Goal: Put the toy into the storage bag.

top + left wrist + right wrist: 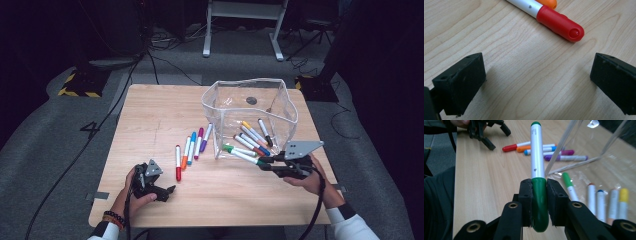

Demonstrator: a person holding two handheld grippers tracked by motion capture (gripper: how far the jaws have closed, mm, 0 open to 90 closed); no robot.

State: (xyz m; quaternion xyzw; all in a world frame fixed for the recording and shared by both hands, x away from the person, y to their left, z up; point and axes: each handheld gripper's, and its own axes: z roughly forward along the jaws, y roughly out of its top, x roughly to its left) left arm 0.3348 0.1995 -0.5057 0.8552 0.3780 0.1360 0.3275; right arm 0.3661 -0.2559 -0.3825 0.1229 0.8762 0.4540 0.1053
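My right gripper [539, 202] is shut on the dark green cap of a white-bodied green marker [537, 157]; the marker sticks straight out ahead of the jaws. From above, the right gripper [265, 162] holds that marker [252, 159] at the front of a clear plastic bin [245, 82], its far end pointing left. Several markers [252, 137] lie inside the bin. My left gripper [537, 75] is open and low over bare wood, with a red marker [559, 23] lying just beyond its jaws. Seen from overhead, the left gripper [167, 191] rests near the table's front left.
Red [177, 162], orange [185, 152], blue [192, 146], magenta [199, 142] and purple [206, 136] markers lie in a row left of the bin. The wooden table [150, 110] has bare wood at back left. Cables and a stand's legs [240, 30] occupy the floor behind.
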